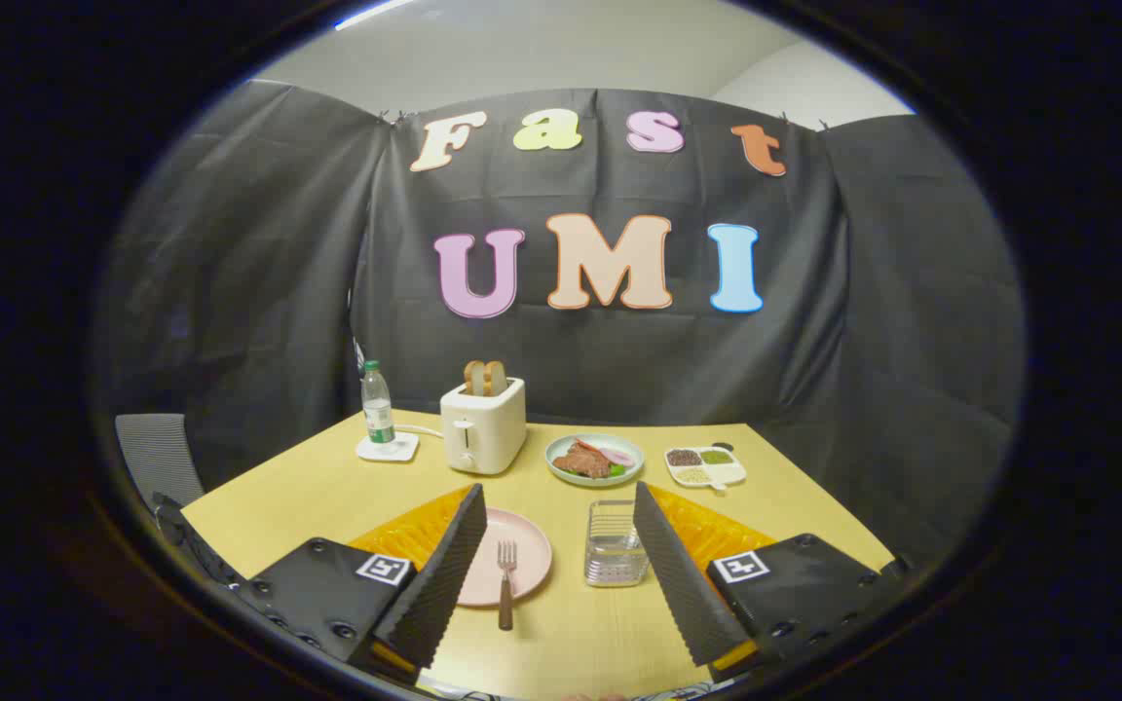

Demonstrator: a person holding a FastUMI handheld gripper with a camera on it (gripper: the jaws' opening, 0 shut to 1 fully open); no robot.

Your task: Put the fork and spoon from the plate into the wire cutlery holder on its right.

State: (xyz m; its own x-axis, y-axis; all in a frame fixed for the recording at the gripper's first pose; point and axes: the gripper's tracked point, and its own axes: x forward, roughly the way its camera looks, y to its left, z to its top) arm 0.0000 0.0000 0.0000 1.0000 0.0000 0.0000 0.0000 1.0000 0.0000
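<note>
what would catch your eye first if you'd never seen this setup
The hand-held gripper is open, its fingers spread wide over a yellow table. Between them lie a pink plate with a fork and, to its right, the wire cutlery holder. Beyond stands a white toaster with toast up.

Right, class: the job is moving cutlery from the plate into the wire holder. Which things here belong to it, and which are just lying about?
Belong to the job:
fork
pink plate
wire cutlery holder
gripper, open, fork between its fingers

Just lying about:
toaster
water bottle
plate of food
divided dish
</note>
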